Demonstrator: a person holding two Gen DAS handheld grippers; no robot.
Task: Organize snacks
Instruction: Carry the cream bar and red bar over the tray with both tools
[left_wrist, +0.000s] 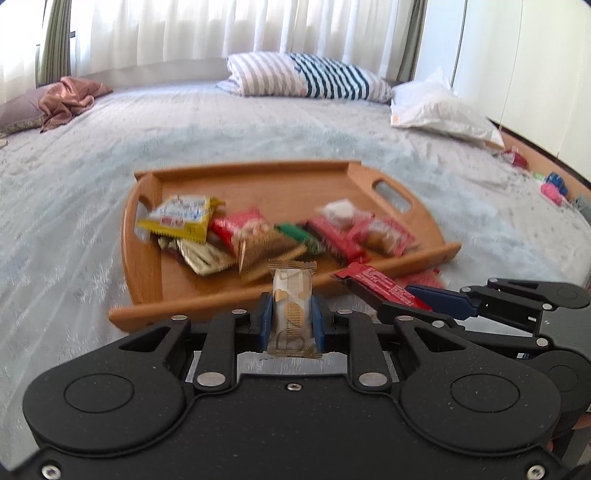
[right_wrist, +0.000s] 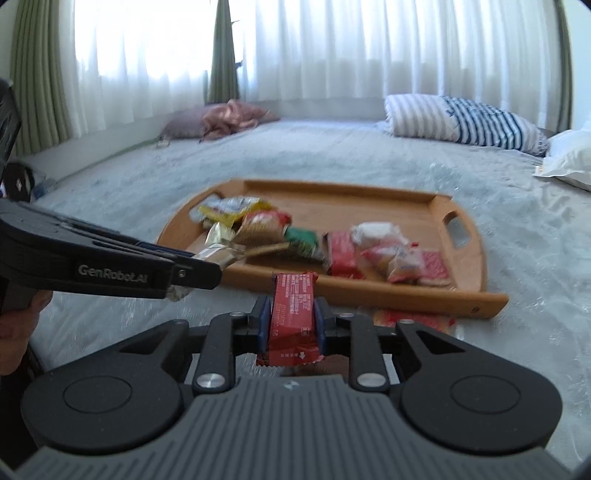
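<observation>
Left gripper (left_wrist: 292, 314) clamped on gold-and-white snack packet (left_wrist: 291, 306) upright between blue pads, right gripper (right_wrist: 291, 317) pinching red snack bar (right_wrist: 293, 314) lengthwise, both just short of wooden tray (left_wrist: 147, 280) near rim, loose snacks piled on tray, all on pale bedspread (left_wrist: 74, 184)

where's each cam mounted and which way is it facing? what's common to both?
Left wrist: on the left gripper, looking along its fingers across the bed at the wooden tray; its jaws clamp a gold-white snack, and the right gripper enters from the right.
Right wrist: on the right gripper, facing the same tray from further right; its jaws clamp a red snack bar, and the left gripper and part of a hand show at left.
Shared: tray, snacks, striped pillow, curtains.
</observation>
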